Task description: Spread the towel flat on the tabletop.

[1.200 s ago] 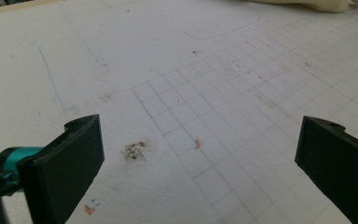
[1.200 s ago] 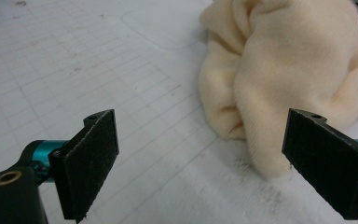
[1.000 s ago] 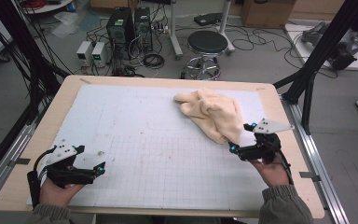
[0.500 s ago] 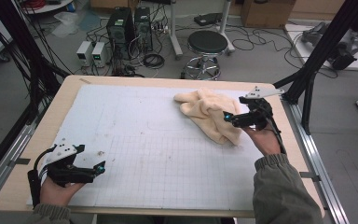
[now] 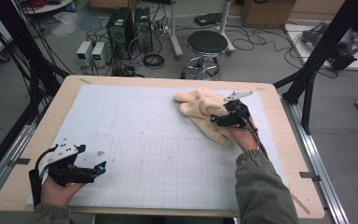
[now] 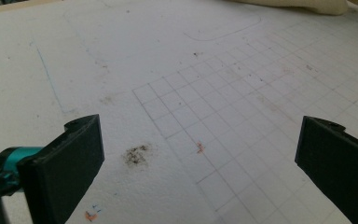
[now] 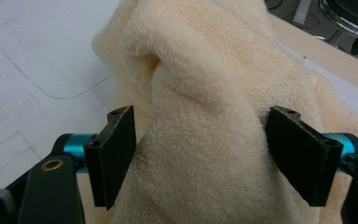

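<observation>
I've got a fluffy cream terry towel bunched in a soft heap at the far right of the worktop, its long axis running from the far middle toward the near right. My right tongs straddle a thick fold of it, jaws spread with pile touching both pads. Left tongs sit wide apart over the white gridded mat, near left corner.
</observation>
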`<action>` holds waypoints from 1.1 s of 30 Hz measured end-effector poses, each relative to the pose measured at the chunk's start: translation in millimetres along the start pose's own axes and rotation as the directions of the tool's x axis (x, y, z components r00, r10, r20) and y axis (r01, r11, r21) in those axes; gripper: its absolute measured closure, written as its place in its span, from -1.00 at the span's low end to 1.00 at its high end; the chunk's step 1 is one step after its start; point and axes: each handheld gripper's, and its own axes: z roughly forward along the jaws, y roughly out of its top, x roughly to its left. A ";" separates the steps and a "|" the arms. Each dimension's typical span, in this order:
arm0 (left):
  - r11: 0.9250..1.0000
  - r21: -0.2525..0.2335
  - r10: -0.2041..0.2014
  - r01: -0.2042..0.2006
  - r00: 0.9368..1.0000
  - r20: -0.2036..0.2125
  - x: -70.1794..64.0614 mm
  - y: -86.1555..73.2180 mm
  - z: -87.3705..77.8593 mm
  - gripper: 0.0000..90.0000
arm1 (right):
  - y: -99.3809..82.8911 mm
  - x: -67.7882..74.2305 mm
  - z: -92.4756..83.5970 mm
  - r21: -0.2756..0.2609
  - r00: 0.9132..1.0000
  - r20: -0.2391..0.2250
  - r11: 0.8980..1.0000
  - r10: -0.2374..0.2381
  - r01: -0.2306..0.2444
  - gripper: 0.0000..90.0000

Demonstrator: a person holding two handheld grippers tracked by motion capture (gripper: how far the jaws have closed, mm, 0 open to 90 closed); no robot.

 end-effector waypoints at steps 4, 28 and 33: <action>1.000 0.000 -0.001 0.001 1.000 0.001 -0.5 -0.2 0.2 -0.96 | -2.0 3.7 10.2 0.035 1.000 0.014 0.999 -0.020 0.019 -0.30; 1.000 0.000 -0.007 0.007 1.000 0.003 -0.5 -0.9 0.2 -0.96 | 4.9 6.0 -2.7 0.048 0.998 -0.011 0.997 -0.055 0.056 0.50; 1.000 0.002 0.000 0.000 1.000 0.001 -0.8 -0.6 -0.5 -0.96 | 12.6 15.5 -22.4 -0.009 0.994 -0.065 0.996 -0.084 0.084 0.50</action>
